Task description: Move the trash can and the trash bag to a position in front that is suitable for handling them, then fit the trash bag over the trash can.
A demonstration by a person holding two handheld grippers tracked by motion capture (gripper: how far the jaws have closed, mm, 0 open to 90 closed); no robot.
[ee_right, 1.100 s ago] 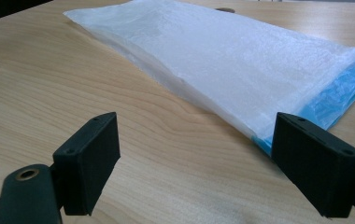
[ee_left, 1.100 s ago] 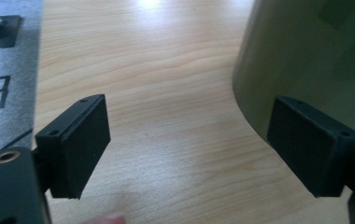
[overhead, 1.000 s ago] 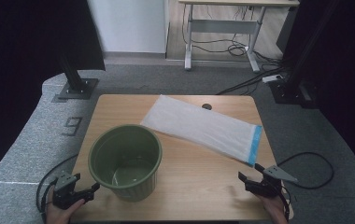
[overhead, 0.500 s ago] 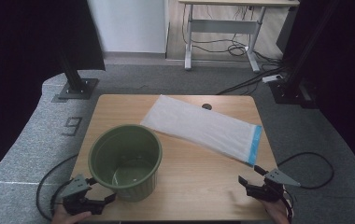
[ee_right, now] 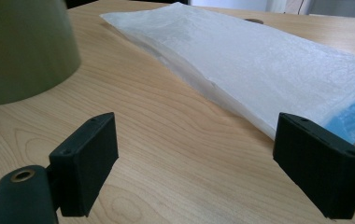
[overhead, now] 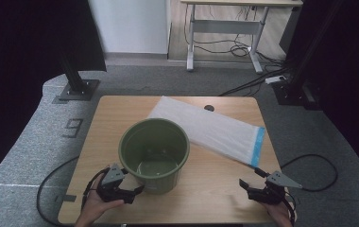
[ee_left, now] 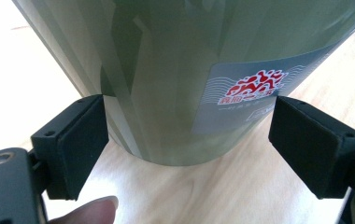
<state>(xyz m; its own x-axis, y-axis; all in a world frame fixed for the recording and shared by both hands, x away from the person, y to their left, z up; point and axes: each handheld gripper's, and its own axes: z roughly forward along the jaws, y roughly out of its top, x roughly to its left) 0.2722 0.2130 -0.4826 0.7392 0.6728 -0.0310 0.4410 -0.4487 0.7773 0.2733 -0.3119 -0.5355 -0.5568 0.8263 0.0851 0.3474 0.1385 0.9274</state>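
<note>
1. A green bucket (overhead: 154, 153) stands upright on the wooden table (overhead: 215, 189), near its front-left part, open mouth up
2. The left gripper (overhead: 129, 193) sits low at the bucket's near-left side, held in a hand (overhead: 92, 208) at the table's front edge
3. In the left gripper view its jaws are spread wide on either side of the bucket's lower wall (ee_left: 166, 84); the left pad (ee_left: 80, 140) lies at or just beside the wall, the right pad (ee_left: 313, 144) stands a little off it, so nothing is clamped
4. A grey label with red print (ee_left: 252, 91) shows on the bucket wall between the jaws
5. The right gripper (overhead: 248, 187) rests near the front-right corner of the table, well apart from the bucket, jaws parted and empty
6. A white bag with a blue end strip (overhead: 210, 127) lies flat behind and to the right of the bucket, running diagonally toward the right edge; in the right gripper view it lies ahead of the jaws (ee_right: 269, 65)
7. A cable (overhead: 317, 172) loops off the table beside the right gripper
</note>
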